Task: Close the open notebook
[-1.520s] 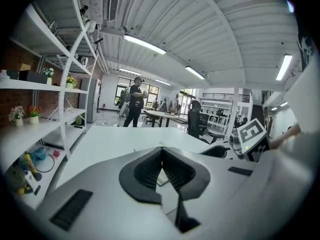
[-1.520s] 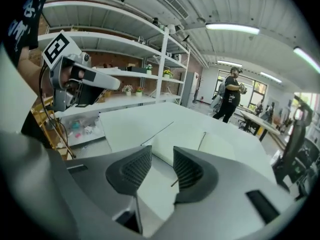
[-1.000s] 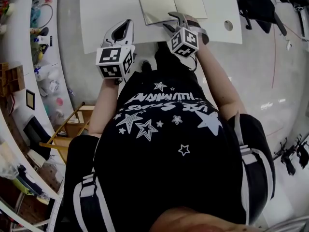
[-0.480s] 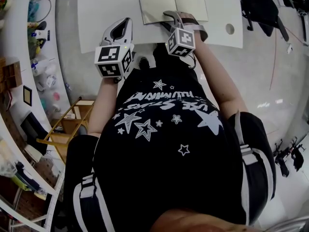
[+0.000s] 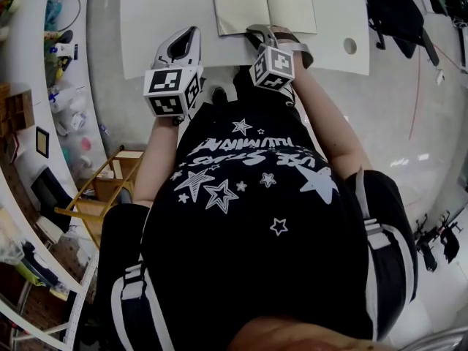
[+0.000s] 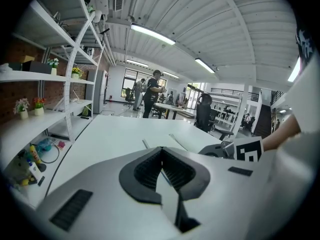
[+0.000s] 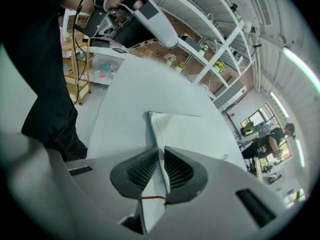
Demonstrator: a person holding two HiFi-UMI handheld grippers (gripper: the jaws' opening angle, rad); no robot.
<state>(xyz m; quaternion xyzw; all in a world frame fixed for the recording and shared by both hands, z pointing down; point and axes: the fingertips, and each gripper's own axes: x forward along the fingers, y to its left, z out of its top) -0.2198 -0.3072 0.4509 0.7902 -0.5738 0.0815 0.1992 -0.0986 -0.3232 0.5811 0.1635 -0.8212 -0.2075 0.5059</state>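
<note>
The open notebook (image 5: 263, 2) lies with pale pages up on the white table (image 5: 161, 13), at the far middle of the head view. My right gripper (image 5: 257, 32) sits at the notebook's near edge, tilted down. In the right gripper view its jaws (image 7: 161, 156) are closing, and the notebook's (image 7: 185, 134) thin near edge runs between the ribbed pads, which pinch it. My left gripper (image 5: 191, 35) hovers shut and empty over the table, left of the notebook. In the left gripper view that gripper (image 6: 161, 150) points at the notebook (image 6: 162, 140), with the right gripper (image 6: 225, 149) beside it.
A round cable hole (image 5: 350, 46) is in the table to the right of the notebook. White shelves (image 5: 44, 86) with small clutter run along the left. A wooden stool (image 5: 102, 189) stands below them. A black office chair (image 5: 395, 6) stands at the far right.
The right gripper's jaws, spread wide at the notebook's near edge a second ago, have come together on that edge. The left gripper has stayed in place.
</note>
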